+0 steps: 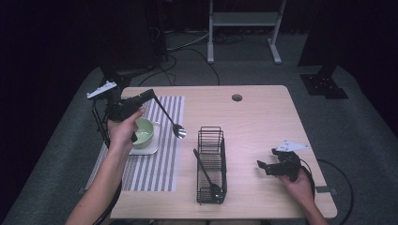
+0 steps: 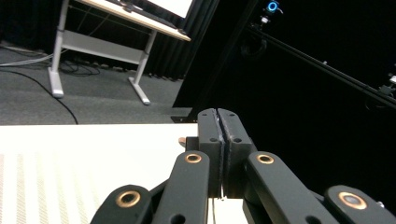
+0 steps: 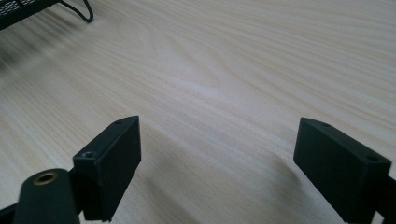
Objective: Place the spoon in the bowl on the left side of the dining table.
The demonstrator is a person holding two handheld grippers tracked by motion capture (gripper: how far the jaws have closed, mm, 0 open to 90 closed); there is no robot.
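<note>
One black utensil point(image 1: 206, 172) already lies in the wire basket point(image 1: 222, 159) near the front; the right hand-held gripper point(image 1: 264, 166) rests wide on the worktop point(image 1: 263, 117). Farther left, the left hand-held gripper point(image 1: 149, 95) clamps a spoon point(image 1: 174, 125) aloft beside the green bowl point(image 1: 145, 131), probably basket-bound.

A black wire basket point(image 1: 211, 164) stands near the front edge of the bench point(image 1: 263, 122), with a dark utensil point(image 1: 205, 171) lying inside it. A striped mat point(image 1: 159, 154) covers the bench's left side. A round hole point(image 1: 237, 97) sits near the back edge. A white-legged frame point(image 1: 244, 28) stands on the carpet beyond.
</note>
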